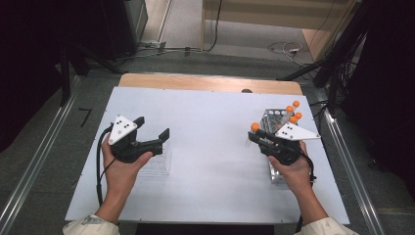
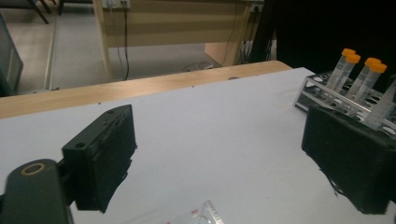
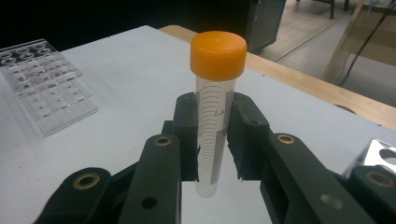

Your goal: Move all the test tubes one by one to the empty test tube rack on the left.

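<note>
Around the work: white table (image 1: 210,161) with a wooden strip along its far edge; clear plastic rack (image 3: 44,86) lying flat at the left, close under the left gripper (image 1: 152,128); metal tube rack (image 2: 322,91) at the right, holding 4 orange-capped tubes (image 2: 362,77) tilted in its holes. Beyond the table, floor with cables and dark stands. Nothing between the 2 grippers but bare white surface.

Left hand (image 1: 122,169) entering from the bottom, wrapped under the gripper body, gripper aimed toward the table's middle, jaws standing wide apart with nothing between them. Right hand (image 1: 293,171) likewise low at the right, above the near end of the metal rack, right gripper (image 3: 215,140) aimed toward the centre.

Right gripper clamped on a tube (image 3: 214,130), pads pressing its clear barrel from both sides, orange cap well above the jaws, tube roughly upright in the right gripper view, lifted off the table near the rack's left side.

Printed graduation marks down the tube's barrel, with one figure that seems to read 20; red print on the clear rack too small to read.
</note>
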`<state>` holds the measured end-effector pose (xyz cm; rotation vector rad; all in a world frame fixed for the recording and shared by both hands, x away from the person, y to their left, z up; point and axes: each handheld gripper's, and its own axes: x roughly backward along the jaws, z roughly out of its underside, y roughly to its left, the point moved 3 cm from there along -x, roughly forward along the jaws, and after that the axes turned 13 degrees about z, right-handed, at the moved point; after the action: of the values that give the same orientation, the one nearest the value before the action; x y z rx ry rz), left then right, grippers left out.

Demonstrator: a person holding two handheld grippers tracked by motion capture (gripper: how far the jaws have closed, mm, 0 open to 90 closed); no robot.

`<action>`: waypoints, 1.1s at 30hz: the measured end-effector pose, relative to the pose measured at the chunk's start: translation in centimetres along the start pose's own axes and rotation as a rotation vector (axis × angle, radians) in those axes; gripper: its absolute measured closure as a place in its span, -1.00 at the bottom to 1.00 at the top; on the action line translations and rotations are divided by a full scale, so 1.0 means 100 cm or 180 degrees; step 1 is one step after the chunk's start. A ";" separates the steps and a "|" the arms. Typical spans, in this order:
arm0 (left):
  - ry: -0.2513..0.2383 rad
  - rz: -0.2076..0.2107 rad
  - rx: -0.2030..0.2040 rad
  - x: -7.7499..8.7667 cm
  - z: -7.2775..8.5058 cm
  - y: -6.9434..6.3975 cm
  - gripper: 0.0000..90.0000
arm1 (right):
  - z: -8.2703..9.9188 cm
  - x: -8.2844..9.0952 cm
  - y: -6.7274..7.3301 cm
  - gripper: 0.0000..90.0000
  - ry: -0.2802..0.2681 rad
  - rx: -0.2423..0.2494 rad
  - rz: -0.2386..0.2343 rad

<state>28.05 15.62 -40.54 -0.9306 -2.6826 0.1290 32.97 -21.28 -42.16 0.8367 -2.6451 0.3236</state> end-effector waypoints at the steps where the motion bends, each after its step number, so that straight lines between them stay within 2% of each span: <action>1: 0.0008 0.0011 -0.0010 -0.002 0.001 -0.002 -0.74 | 0.000 -0.001 0.002 0.60 0.0005 0.0018 -0.0016; 5: 0.0050 0.0100 -0.0047 -0.013 0.003 -0.013 -0.73 | -0.001 -0.006 0.012 0.60 0.0026 0.0015 -0.0072; 6: 0.0066 0.0110 -0.0057 -0.015 0.003 -0.015 -0.73 | -0.002 -0.008 0.019 0.60 0.0044 0.0044 -0.0120; 14: 0.0186 0.0236 -0.0110 -0.031 0.009 -0.031 -0.71 | -0.003 -0.017 0.036 0.60 0.0083 0.0137 -0.0234; 21: 0.0251 0.0302 -0.0120 -0.041 0.015 -0.039 -0.70 | -0.001 -0.023 0.046 0.60 0.0121 0.0183 -0.0295; 33: 0.0257 0.0438 -0.0144 -0.049 0.017 -0.052 -0.68 | 0.003 -0.033 0.061 0.60 0.0186 0.0253 -0.0392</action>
<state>28.11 8.53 -42.43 -1.1100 -2.5569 0.0591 31.79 -14.81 -44.35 0.9948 -2.5278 0.4169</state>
